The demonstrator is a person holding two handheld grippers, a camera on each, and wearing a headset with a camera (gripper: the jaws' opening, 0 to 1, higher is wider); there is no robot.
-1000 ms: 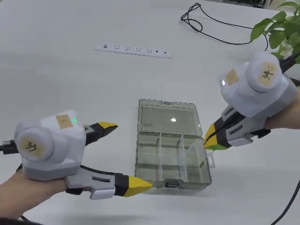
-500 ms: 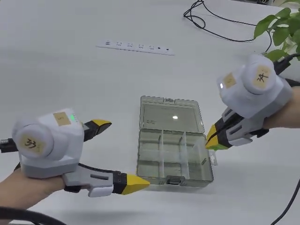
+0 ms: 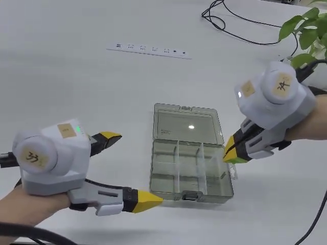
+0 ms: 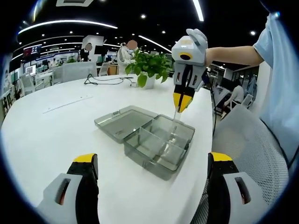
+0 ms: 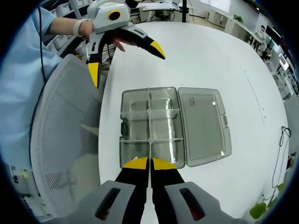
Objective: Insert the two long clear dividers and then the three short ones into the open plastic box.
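Observation:
The open smoky plastic box [image 3: 190, 168] lies on the white table, its lid [image 3: 188, 125] flat behind it. Clear dividers stand inside and split it into compartments. My right gripper [image 3: 229, 153] hangs at the box's right edge, shut on a thin clear divider [image 4: 174, 125] that points down into the box [image 4: 159, 140]. In the right gripper view the shut gripper [image 5: 149, 163] shows that divider [image 5: 149, 140] edge-on over the box [image 5: 135, 126]. My left gripper [image 3: 131, 167] waits open and holding nothing, left of the box.
A white power strip [image 3: 149, 50] lies far back on the table, with a black cable [image 3: 230, 25] and a green plant [image 3: 306, 30] at the back right. A mesh chair [image 5: 65, 140] stands at the table's near edge.
The right gripper has edged slightly toward the box with the divider. The left gripper has drawn a little away to the left. The head camera has shifted a bit.

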